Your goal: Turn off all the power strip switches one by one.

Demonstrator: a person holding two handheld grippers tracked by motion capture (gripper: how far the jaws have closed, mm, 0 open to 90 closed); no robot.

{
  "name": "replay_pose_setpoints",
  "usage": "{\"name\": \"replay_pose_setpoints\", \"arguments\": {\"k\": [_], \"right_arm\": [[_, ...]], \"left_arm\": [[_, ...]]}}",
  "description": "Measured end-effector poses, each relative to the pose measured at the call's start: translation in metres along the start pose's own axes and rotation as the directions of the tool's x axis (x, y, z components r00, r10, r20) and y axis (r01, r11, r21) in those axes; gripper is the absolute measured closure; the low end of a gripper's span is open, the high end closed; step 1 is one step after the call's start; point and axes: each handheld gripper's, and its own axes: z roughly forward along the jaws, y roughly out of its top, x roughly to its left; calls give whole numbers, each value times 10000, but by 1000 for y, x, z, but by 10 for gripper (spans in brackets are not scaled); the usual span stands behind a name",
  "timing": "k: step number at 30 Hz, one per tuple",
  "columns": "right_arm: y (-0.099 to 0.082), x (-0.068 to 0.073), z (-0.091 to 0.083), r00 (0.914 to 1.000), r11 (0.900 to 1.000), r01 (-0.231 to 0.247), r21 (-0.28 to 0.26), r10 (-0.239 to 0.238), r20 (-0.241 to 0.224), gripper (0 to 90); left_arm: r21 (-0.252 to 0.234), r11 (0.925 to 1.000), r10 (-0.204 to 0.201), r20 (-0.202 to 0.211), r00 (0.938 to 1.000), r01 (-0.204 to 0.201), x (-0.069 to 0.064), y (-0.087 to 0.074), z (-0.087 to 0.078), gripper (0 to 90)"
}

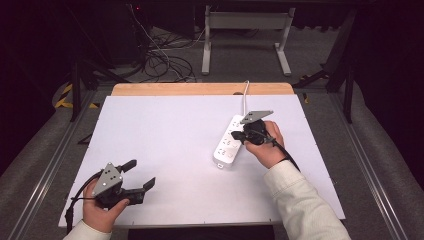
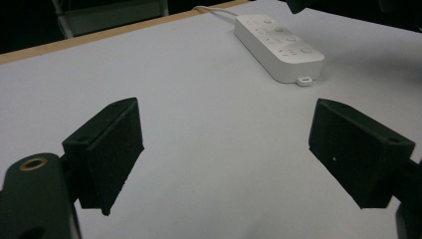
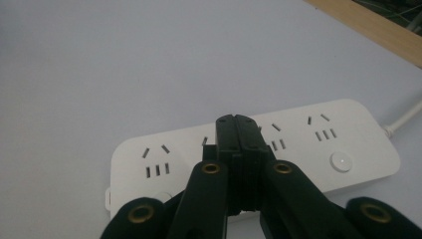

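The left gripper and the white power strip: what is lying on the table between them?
Nothing. In the left gripper view, bare white table stretches from the open left gripper to the power strip. The high view shows the same.

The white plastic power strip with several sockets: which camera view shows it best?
The right gripper view shows the white plastic power strip best: close up, sockets and round switches readable, though shut black jaws cover its middle. The high view shows it whole but small; the left gripper view shows it far off, at an angle.

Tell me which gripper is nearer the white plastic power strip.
Right. The right gripper hangs directly over the white plastic power strip; the left gripper sits far away near the table's front edge.
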Motion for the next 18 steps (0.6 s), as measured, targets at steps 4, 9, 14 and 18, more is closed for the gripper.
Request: {"name": "replay_pose_setpoints", "arguments": {"k": [4, 9, 14, 18], "right_arm": [[5, -3, -2, 10000, 9998, -47, -190, 49, 87, 900], [9, -15, -3, 9994, 9995, -303, -86, 304, 171, 900], [10, -27, -1, 9979, 9989, -432, 175, 423, 488, 900], [7, -36, 4, 9962, 9972, -674, 323, 655, 577, 900]], "left_arm": [[-18, 10000, -14, -6, 10000, 14, 0, 0, 0, 143], [50, 9999, 94, -22, 10000, -94, 1, 0, 0, 144], [57, 10000, 26, 7, 10000, -26, 1, 0, 0, 143], [63, 10000, 67, -1, 10000, -67, 1, 0, 0, 144]]}}
